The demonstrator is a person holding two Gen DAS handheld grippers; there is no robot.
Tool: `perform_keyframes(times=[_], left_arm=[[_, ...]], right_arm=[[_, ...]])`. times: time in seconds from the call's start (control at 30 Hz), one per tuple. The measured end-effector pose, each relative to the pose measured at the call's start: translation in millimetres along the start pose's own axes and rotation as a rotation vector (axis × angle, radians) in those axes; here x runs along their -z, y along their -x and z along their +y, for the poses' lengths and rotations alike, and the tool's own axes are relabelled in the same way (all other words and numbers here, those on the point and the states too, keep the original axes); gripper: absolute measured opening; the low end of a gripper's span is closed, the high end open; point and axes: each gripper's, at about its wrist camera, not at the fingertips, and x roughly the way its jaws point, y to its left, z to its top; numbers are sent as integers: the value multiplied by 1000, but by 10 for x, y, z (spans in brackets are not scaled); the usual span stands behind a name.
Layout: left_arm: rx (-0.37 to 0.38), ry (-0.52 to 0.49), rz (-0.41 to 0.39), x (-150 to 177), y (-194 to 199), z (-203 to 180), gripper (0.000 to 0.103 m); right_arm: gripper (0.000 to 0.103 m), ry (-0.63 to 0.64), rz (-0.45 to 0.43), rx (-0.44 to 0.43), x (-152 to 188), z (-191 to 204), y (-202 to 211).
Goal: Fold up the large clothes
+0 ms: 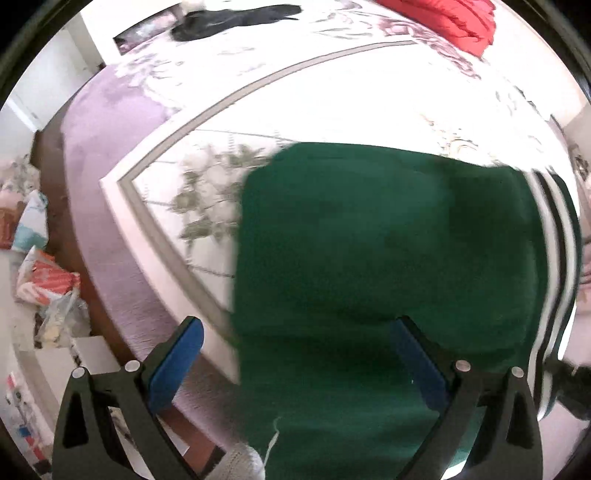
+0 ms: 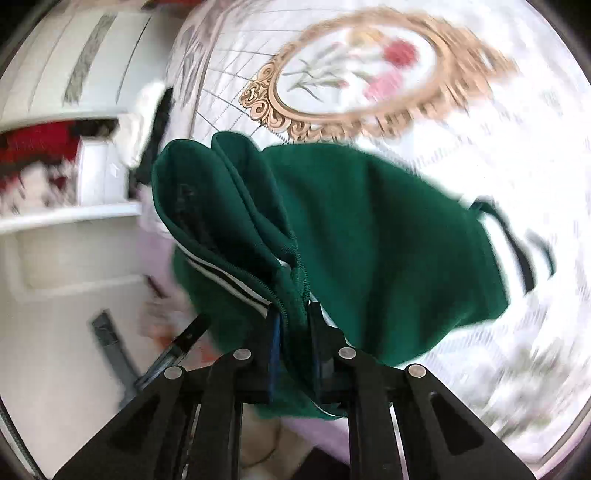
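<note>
A dark green garment (image 1: pixel 369 258) with white and black side stripes lies spread on a flowered bedspread (image 1: pixel 332 103). My left gripper (image 1: pixel 295 332) hangs over its near edge with its blue pads (image 1: pixel 177 365) wide apart and open; one pad is above the green cloth, nothing is pinched. In the right wrist view the green garment (image 2: pixel 369 236) is bunched and lifted off the bed. My right gripper (image 2: pixel 293 314) is shut on its zipped, striped edge, and the cloth drapes away from the pads.
A red jacket (image 1: pixel 450 18) and a dark garment (image 1: pixel 236 18) lie at the far side of the bed. Bags and clutter (image 1: pixel 44 288) sit on the floor at left. White shelves (image 2: pixel 74 155) stand left of the bed, and a gold oval pattern (image 2: pixel 369 74) marks the bedspread.
</note>
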Motion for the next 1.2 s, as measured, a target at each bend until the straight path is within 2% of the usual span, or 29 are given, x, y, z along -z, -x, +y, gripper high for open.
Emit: perform_keyframes(times=[0.03,0.07,0.13,0.17,0.23,0.27,0.3,0.33,0.37,0.4,0.47,0.5,0.57,0.6,0.67,0.7,0.77,0.8,0.87,0.9,0.93,0.97,1.0,1.03,1.1,1.13,1.2], left_arm=[[-26,2,9,-8,-54,58,103],[-43,-2,23,11,-106,82,103],[-81,3,68,27,-248,148,103],[-82,15,79,131,-262,132,103],[-75,33,76,134,-297,209,103],[-78,32,75,143,-312,219,103],[-80,29,75,175,-313,196,103],[-79,26,76,179,-332,187,103],[-79,20,80,182,-357,169,103],[-79,14,85,189,-376,143,103],[-84,0,84,206,-386,79,103],[-92,-11,83,202,-377,55,103],[-94,-22,74,230,-281,-6,103],[-90,-21,68,216,-256,-1,103],[-67,0,58,194,-215,12,103],[-49,23,53,178,-207,23,103],[-35,54,62,149,-216,8,103],[-32,65,71,138,-221,-19,103],[-18,68,71,134,-164,-83,103],[-11,62,65,146,-128,-103,103],[-8,44,58,186,-77,-133,103],[-6,28,56,225,-51,-137,103],[-8,7,65,294,-39,-151,103],[-10,-10,77,353,-52,-148,103],[-13,-45,100,499,-105,-205,103],[-27,-66,110,566,-145,-237,103],[-61,-131,136,747,-286,-353,103]], right_arm=[[15,1,16,49,25,-35,-6],[16,24,48,155,36,-69,-64],[21,52,113,305,-25,-134,-209],[21,62,124,326,-83,-129,-242],[23,115,96,289,-214,15,-201],[36,159,80,279,-268,110,-186],[60,225,53,245,-340,242,-178],[74,256,35,225,-392,305,-178],[92,288,15,197,-460,368,-209],[95,327,23,164,-544,425,-333],[94,347,103,127,-660,433,-663],[77,319,182,80,-717,391,-906],[37,224,202,45,-761,320,-1014],[28,184,195,21,-740,356,-951],[21,89,141,-93,-649,427,-624],[17,33,84,-144,-591,438,-354],[16,-1,-25,-86,-566,330,-96],[15,-117,-62,-32,-608,29,-61],[15,-287,-66,40,-654,-409,-137],[20,-308,-41,94,-666,-562,-192],[24,-287,-27,118,-673,-584,-191],[32,-271,-21,115,-659,-587,-165],[45,-243,-4,100,-610,-576,-125],[53,-208,23,101,-576,-558,-41],[88,-144,46,189,-477,-612,163],[92,-106,63,250,-402,-677,248],[92,-67,146,267,-206,-794,124]])
